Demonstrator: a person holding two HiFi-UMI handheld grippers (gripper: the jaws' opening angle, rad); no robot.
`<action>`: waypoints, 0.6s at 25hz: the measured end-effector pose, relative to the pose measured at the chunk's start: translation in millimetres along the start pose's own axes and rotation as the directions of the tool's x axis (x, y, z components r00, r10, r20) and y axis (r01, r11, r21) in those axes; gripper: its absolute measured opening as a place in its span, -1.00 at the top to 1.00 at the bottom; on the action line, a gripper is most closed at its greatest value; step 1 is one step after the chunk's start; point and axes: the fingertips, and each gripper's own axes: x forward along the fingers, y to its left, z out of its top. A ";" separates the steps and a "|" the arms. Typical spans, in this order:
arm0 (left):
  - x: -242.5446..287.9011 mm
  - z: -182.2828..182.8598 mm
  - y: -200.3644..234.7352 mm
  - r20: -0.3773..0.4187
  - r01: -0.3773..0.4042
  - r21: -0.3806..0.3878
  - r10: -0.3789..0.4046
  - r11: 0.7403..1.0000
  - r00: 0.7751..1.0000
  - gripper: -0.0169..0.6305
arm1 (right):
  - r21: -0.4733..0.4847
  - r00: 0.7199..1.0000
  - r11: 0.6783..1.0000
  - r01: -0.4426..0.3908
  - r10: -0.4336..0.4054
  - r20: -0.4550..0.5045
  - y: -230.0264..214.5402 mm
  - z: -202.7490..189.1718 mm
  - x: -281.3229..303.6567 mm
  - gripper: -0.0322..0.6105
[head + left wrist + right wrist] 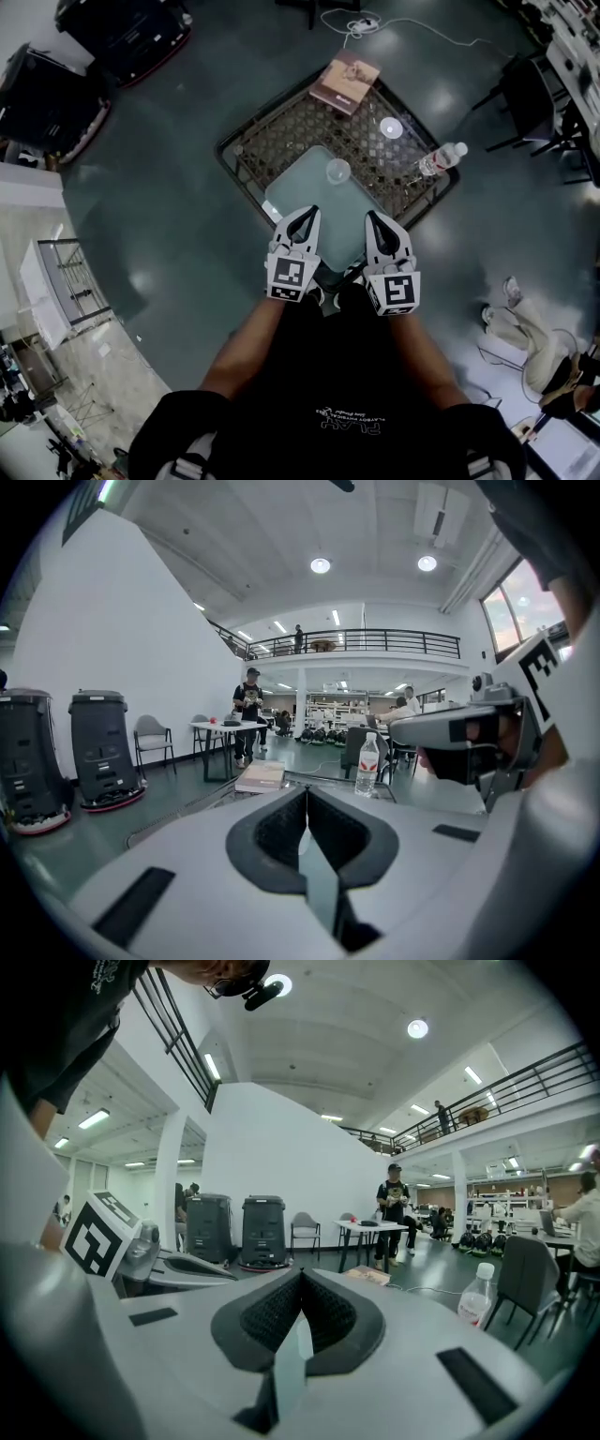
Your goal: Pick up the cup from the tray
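Fingers pressed together and empty, the left gripper [304, 217] and right gripper [375, 221] hang side by side at the near edge of a pale tray [291, 192]. The clear cup [337, 171] stands near the tray's far edge, apart from both, with bare tray around it. Beyond, the lattice surface [281, 129] carries a book [345, 82] overhanging its far rim, an upright bottle [441, 159] and a small round clear item [391, 128], hard to make out. The grippers hide the tray's near corner.
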 end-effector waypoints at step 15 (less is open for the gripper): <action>69.3 -51.3 8.5 -0.113 -0.008 -0.011 0.007 1.000 0.994 0.92 | 0.055 0.991 0.997 -0.063 0.069 -0.110 -12.9 -65.9 50.5 0.88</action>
